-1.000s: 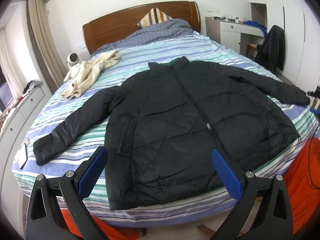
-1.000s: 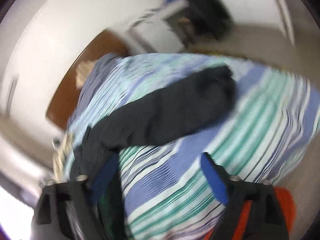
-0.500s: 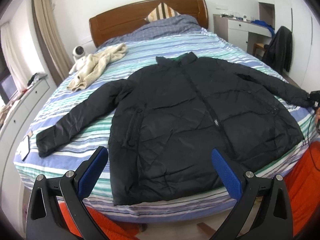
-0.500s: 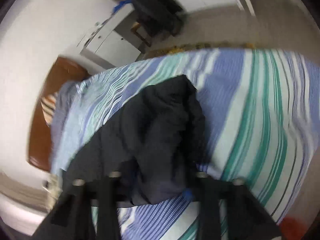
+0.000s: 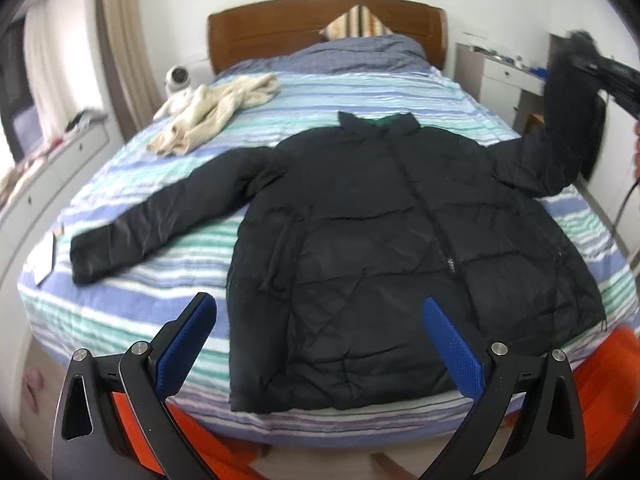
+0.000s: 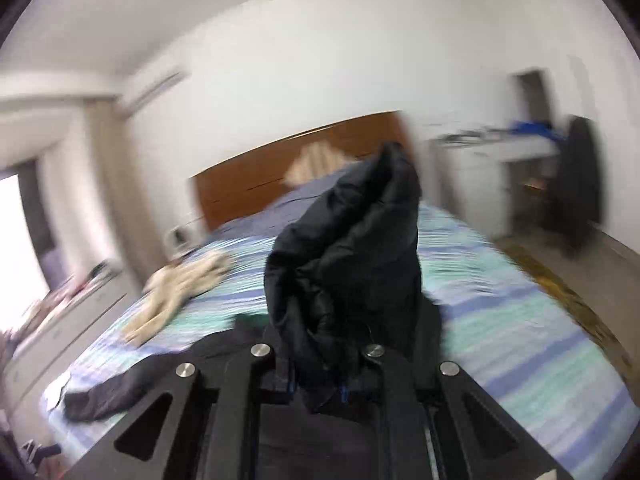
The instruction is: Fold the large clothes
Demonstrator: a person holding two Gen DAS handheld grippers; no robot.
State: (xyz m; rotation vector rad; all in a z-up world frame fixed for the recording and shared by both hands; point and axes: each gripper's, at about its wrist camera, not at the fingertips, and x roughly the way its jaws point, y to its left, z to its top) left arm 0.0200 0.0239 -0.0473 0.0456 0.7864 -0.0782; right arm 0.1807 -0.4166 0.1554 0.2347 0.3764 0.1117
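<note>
A black puffer jacket (image 5: pixel 400 240) lies front up on the striped bed (image 5: pixel 140 308), collar toward the headboard. One sleeve (image 5: pixel 160 216) stretches flat to the left. The other sleeve (image 5: pixel 556 128) rises off the bed at the right. Its cuff (image 6: pixel 352 256) is pinched in my right gripper (image 6: pixel 320 384), whose jaws are closing tight on the cloth. That gripper (image 5: pixel 600 68) also shows at the upper right of the left wrist view. My left gripper (image 5: pixel 320 340) hovers open over the jacket's hem at the foot of the bed, holding nothing.
A cream garment (image 5: pixel 216 112) lies crumpled on the bed's far left. Behind it are a wooden headboard (image 5: pixel 280 28) and a striped pillow (image 5: pixel 356 24). White drawers (image 5: pixel 44 168) run along the left. A desk (image 5: pixel 504 76) and a dark hanging garment (image 6: pixel 580 180) stand at the right. Orange cloth (image 5: pixel 608 380) sits below the bed's foot.
My right gripper went from open beside the flat right sleeve to shut on its cuff, then swung up with it. The left wrist view shifted slightly; that gripper stayed open.
</note>
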